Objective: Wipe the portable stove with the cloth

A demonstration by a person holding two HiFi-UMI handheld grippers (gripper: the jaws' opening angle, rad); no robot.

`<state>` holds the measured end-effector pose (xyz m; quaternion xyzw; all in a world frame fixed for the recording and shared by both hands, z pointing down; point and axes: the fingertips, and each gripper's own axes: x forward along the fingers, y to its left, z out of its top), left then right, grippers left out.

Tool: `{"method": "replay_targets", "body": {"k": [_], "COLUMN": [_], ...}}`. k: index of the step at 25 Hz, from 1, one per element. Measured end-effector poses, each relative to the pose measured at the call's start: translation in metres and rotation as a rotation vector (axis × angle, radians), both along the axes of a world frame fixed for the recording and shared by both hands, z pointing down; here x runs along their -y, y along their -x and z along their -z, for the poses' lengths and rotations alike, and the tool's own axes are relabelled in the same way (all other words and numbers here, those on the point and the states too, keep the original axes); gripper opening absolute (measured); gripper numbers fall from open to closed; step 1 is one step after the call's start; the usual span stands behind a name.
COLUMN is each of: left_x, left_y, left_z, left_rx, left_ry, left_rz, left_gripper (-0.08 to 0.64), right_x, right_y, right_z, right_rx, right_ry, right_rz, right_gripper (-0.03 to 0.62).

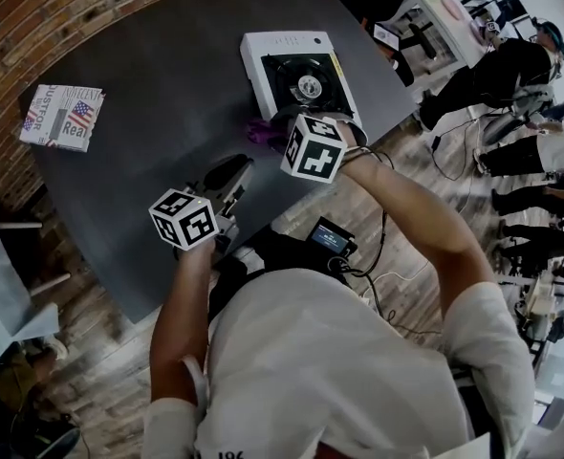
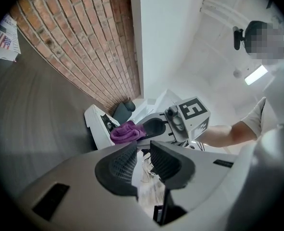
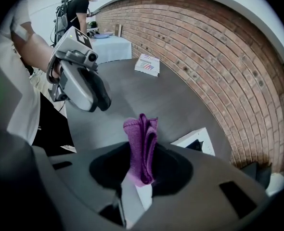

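Okay, right gripper (image 3: 141, 160) is clamped on the crumpled purple cloth (image 3: 143, 134), folds poking up past the pads. Cloth sits just off the 7 o'clock corner of the white square portable stove with black burner top (image 1: 263, 51); contact unclear. Stove is on the dark grey table (image 1: 148, 122), 12 o'clock in head view. Left gripper (image 2: 143, 153) has jaws partly apart with nothing between, at 7 o'clock of the right one.

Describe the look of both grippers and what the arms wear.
Left gripper and right gripper: pale grey shells, black ribbed pads. Each carries a white cube with black square markers. The person wears a white short-sleeved shirt.
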<state>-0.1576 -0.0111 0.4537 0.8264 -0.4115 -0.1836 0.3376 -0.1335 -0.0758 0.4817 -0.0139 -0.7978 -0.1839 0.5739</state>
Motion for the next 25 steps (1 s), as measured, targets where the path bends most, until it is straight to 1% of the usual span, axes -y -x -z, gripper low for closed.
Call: {"method": "replay_targets", "body": {"k": [8, 15, 20, 25], "left_x": [0.049, 0.073, 0.078, 0.079], "left_y": [0.013, 0.013, 0.013, 0.012], "left_z": [0.007, 0.0, -0.006, -0.013], "left_rx": [-0.029, -0.032, -0.034, -0.037], "left_ry": [-0.021, -0.003, 0.008, 0.025], "left_rz": [0.055, 0.072, 0.072, 0.066], "left_gripper": [0.098, 0.107, 0.109, 0.109], "right_x": [0.087, 0.151, 0.175, 0.18], "right_y": [0.025, 0.049, 0.058, 0.055], "right_z": [-0.002, -0.011, -0.016, -0.038], "right_rx": [-0.036, -0.095, -0.12, -0.141], "right_ry": [-0.115, -0.208, -0.237, -0.272], "right_rz": [0.009, -0.016, -0.035, -0.014], "right_gripper": [0.118, 0.118, 0.118, 0.117]}}
